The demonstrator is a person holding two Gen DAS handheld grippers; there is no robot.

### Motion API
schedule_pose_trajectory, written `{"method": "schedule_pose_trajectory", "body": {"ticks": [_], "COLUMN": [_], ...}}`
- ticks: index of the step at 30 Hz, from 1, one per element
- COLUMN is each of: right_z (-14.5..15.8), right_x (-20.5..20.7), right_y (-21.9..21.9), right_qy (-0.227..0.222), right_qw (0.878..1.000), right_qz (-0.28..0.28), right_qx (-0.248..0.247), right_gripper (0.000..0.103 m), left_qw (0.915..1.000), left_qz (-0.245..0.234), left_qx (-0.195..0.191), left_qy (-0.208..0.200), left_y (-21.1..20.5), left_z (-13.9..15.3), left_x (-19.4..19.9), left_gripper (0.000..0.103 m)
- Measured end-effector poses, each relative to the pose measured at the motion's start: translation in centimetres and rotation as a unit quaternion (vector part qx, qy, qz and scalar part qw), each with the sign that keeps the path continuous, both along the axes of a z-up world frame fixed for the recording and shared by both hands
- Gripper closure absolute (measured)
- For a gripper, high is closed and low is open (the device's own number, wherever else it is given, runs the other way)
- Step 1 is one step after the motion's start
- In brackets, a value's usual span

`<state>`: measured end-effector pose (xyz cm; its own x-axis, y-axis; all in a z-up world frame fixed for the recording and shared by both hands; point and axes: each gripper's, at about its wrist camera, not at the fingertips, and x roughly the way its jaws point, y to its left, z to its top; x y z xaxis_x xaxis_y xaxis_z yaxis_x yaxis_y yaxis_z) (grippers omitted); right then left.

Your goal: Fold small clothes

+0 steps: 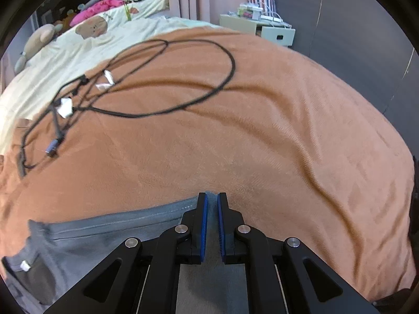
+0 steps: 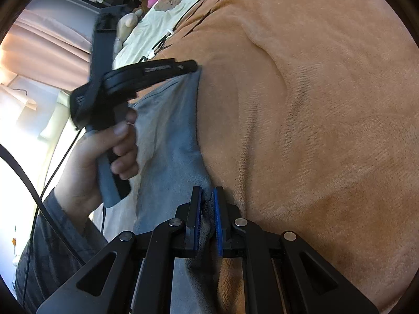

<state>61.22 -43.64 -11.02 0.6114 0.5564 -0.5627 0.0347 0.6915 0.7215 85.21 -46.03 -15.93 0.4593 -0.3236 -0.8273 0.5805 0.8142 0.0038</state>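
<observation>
I see left gripper pinching grey knit garment, bottom centre | right gripper pinching its edge | orange fleece blanket beneath | black cable upper left

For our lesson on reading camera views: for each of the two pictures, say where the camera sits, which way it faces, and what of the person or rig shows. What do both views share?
Left wrist: sits on the left gripper, facing across the orange blanket towards black cables and a bedside cabinet; only its own fingers show.
Right wrist: sits on the right gripper, facing along the grey garment; the person's left hand and grey sleeve show.
Shared: grey garment, orange blanket, black cables, bear-print bedding.
</observation>
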Motion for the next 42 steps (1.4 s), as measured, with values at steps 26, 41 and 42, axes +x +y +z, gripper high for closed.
{"method": "schedule_pose_trajectory", "body": {"ticks": [26, 41, 42], "right_z": [1.2, 2.7, 3.0], "right_x": [0.5, -4.7, -5.0], "right_y": [0.2, -1.8, -2.2], "right_qy": [0.004, -0.005, -0.009], "right_qw": [0.999, 0.998, 0.998], "right_qz": [-0.038, -0.05, -0.054], "right_qx": [-0.031, -0.037, -0.026], "right_gripper": [0.088, 0.085, 0.085], "left_qw": [0.996, 0.9952, 0.9956], "left_qz": [-0.053, -0.062, -0.056], "left_qx": [0.044, 0.064, 0.065], "left_qy": [0.057, 0.04, 0.038], "left_y": [1.8, 1.1, 1.1], "left_z": [-2.2, -1.3, -1.3], "left_x": [-6.3, -11.9, -12.1], "left_gripper": [0.094, 0.094, 0.094]}}
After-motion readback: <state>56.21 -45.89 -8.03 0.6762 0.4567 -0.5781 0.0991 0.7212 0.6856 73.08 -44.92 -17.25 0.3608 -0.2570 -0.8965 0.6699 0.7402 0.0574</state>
